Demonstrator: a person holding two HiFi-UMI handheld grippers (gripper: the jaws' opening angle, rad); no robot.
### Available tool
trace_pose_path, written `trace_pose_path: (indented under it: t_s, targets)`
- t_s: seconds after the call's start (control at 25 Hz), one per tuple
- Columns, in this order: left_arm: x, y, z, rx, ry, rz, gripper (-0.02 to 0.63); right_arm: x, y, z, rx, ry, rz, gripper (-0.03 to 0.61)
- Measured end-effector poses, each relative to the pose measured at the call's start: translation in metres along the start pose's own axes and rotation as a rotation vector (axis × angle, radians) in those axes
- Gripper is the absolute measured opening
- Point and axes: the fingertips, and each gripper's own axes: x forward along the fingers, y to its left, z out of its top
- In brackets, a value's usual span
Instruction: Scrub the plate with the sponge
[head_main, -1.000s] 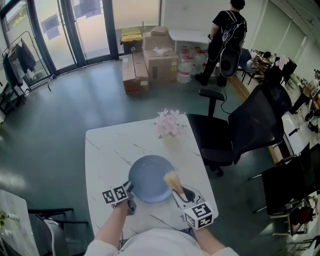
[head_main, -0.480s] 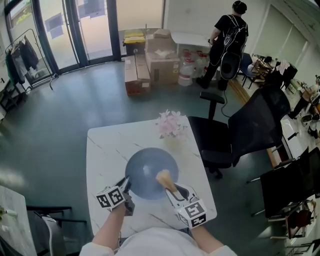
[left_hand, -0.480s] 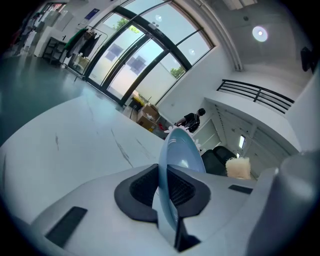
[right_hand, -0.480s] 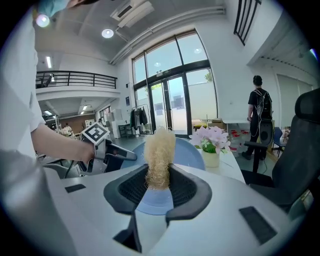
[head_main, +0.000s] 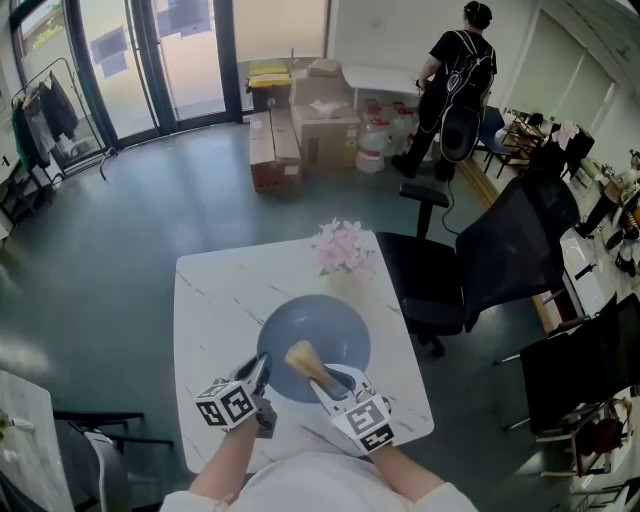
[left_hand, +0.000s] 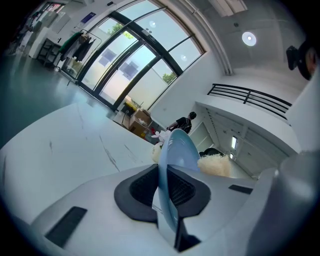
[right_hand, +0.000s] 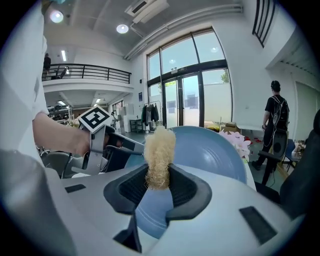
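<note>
A blue plate (head_main: 318, 346) is tilted up off the white marble table (head_main: 215, 300), seen edge-on as the plate (left_hand: 176, 150) in the left gripper view. My left gripper (head_main: 262, 372) is shut on the plate's near-left rim. My right gripper (head_main: 318, 375) is shut on a tan fibrous sponge (head_main: 300, 357), which lies against the plate's inner face near its left middle. In the right gripper view the sponge (right_hand: 159, 155) stands between the jaws in front of the plate (right_hand: 210, 150), with the left gripper (right_hand: 111, 142) beyond.
A pink flower bunch (head_main: 340, 246) stands at the table's far edge. A black office chair (head_main: 490, 262) is close to the table's right side. Cardboard boxes (head_main: 300, 120) and a standing person (head_main: 452, 80) are far back on the floor.
The plate has been tipped up and shifted slightly right. My right gripper has carried the sponge leftwards across the plate's face, from its right side to its left middle.
</note>
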Motion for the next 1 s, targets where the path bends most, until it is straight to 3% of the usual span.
trace_pose_path:
  t_s: [0.36, 0.6, 1.0]
  targets:
    - [-0.008, -0.018, -0.001, 0.072, -0.011, -0.019, 0.046, 0.012, 0.003, -0.004, -0.05, 0.04, 0.014, 0.124]
    - [-0.01, -0.024, 0.0, 0.061, -0.019, -0.033, 0.044, 0.016, -0.002, -0.001, -0.066, 0.05, 0.002, 0.124]
    - [-0.012, -0.02, 0.002, 0.05, -0.031, -0.025, 0.046, -0.001, -0.049, -0.02, -0.035, 0.139, -0.134, 0.124]
